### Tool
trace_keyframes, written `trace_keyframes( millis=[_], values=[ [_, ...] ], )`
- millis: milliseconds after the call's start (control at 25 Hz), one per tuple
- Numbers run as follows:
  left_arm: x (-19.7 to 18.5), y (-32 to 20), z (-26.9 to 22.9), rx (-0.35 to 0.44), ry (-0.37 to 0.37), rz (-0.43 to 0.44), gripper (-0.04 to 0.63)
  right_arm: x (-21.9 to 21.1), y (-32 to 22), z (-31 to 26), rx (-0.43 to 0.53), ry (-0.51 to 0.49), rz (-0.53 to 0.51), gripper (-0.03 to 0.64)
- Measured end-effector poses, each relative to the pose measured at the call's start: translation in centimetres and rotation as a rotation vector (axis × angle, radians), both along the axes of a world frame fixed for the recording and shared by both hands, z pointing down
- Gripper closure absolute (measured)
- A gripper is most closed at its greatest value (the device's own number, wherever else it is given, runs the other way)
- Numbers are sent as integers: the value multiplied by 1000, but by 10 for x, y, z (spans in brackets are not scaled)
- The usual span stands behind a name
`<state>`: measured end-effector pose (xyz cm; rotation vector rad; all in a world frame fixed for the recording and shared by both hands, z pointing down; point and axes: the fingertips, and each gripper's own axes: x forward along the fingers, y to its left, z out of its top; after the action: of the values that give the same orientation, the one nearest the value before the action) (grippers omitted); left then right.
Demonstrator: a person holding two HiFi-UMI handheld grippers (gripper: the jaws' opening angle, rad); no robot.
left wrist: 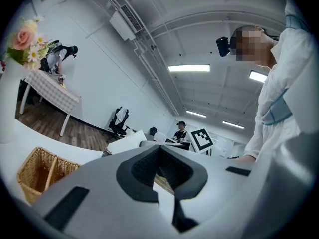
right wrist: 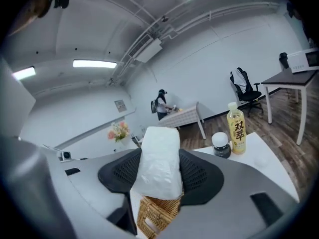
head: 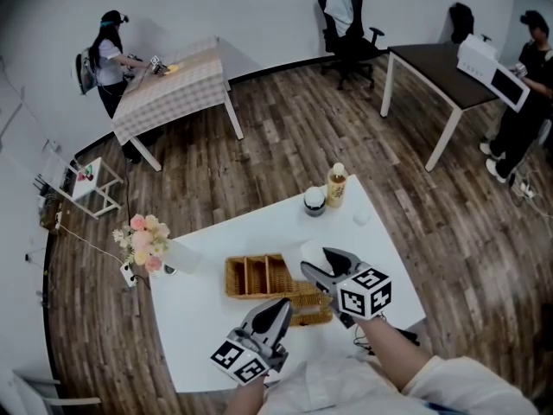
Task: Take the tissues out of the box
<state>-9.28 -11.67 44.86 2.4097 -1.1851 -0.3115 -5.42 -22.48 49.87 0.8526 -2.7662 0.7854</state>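
My right gripper [head: 318, 263] [right wrist: 159, 159] is shut on a white pack of tissues [head: 308, 251] [right wrist: 158, 158], which stands upright between its black pads. The pack hangs just above the right end of a wicker basket [head: 259, 277] [right wrist: 157, 210] with several compartments on the white table [head: 380, 258]. At the near edge of the basket my left gripper [head: 282, 306] [left wrist: 159, 151] is shut, its tips together with nothing in them. The left gripper view shows the basket [left wrist: 37, 173] at its lower left.
At the table's far side stand a yellow drink bottle [head: 336, 185] [right wrist: 236, 128] and a dark jar with a white lid [head: 314, 201] [right wrist: 221, 144]. A vase of flowers [head: 145, 240] [left wrist: 25, 39] is at the left corner. People work at other tables across the room.
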Motion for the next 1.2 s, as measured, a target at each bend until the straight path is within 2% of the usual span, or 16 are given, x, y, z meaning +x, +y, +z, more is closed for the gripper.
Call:
trace_keyframes(
  millis=[120, 240, 600, 1200],
  values=[
    [3, -1, -5, 11, -5, 5, 594, 0, 4, -20, -11, -119, -32, 367],
    [5, -2, -10, 23, -1, 9, 594, 2, 6, -33, -25, -195, -40, 367],
    [6, -7, -17, 38, 9, 19, 594, -1, 8, -60, -38, -292, -53, 365],
    [12, -9, -21, 43, 17, 40, 594, -2, 19, -74, -228, -551, -115, 365]
  ],
)
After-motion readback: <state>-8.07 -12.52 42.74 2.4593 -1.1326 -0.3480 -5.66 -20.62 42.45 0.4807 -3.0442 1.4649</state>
